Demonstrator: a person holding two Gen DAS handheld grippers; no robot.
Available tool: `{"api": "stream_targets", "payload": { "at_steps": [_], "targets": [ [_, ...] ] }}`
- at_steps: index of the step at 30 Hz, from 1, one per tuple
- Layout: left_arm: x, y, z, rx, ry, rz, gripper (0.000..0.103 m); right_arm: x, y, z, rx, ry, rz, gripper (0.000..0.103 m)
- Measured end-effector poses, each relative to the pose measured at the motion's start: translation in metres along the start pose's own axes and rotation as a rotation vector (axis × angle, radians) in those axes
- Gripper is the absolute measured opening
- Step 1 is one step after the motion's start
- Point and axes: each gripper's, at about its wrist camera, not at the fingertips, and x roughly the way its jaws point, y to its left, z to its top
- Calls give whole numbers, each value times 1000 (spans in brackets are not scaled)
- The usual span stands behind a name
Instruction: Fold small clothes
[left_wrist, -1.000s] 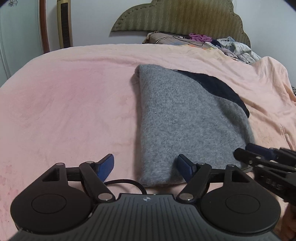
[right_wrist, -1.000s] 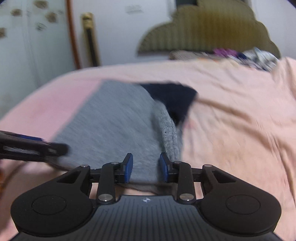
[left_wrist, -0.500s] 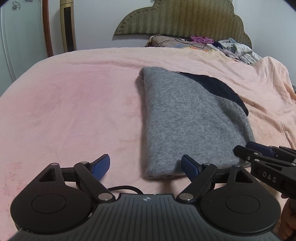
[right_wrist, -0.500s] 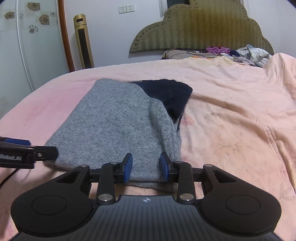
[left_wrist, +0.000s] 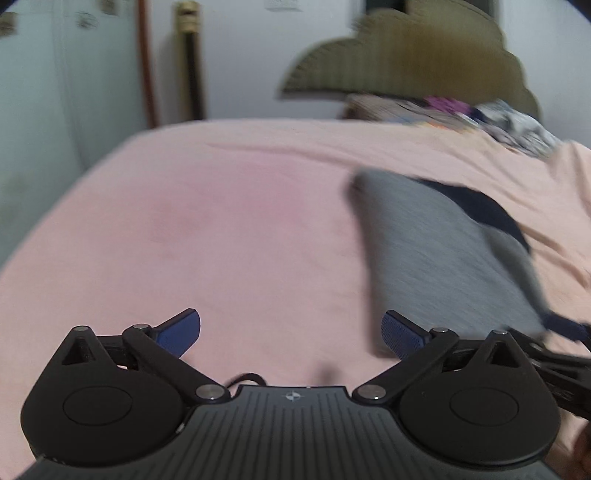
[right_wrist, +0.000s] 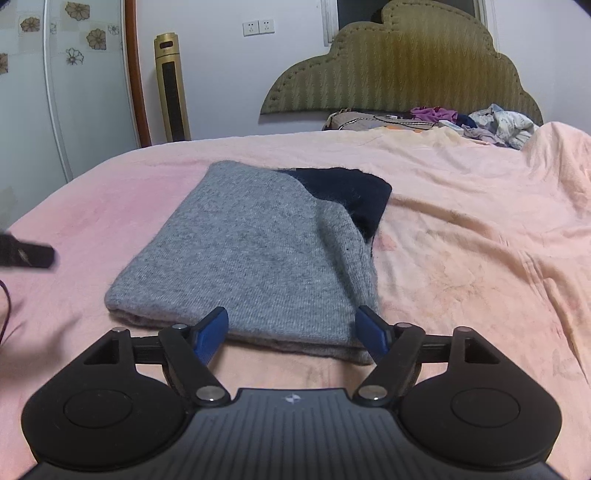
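Both sets of jaws are opening, empty: the right gripper (right_wrist: 291, 334) at the near hem of the folded grey sweater (right_wrist: 255, 254), the left gripper (left_wrist: 291, 334) over bare pink bedspread (left_wrist: 221, 229). Soft, light, floppy knit; take its near-edge corners. Right view is sharp; left view is blurred, sweater offset right.

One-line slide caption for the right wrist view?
Right gripper, jaws opening, at the near edge of a folded grey sweater on a pink bedspread.

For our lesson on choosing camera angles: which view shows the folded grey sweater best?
The right wrist view: the folded grey sweater lies sharp, central and almost whole. The left wrist view shows it blurred, off to the right.
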Motion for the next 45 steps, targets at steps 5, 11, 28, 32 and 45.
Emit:
{"api": "stream_targets", "payload": {
  "at_steps": [5, 11, 28, 32, 45],
  "targets": [
    [14, -38, -17, 64, 8, -10, 103, -10, 4, -4, -13, -2, -20, 82],
    [27, -52, -32, 62, -9, -7, 103, -11, -2, -13, 22, 22, -43, 83],
    [41, -50, -47, 54, 0, 10, 103, -10, 3, -19, -23, 25, -101, 90],
    [44, -48, -50, 42, -2, 13, 103, -6, 2, -22, -23, 42, -110, 91],
    [46, -42, -57, 15, -17, -9, 103, 5, -3, -27, 2, 75, -126, 103]
  ]
}}
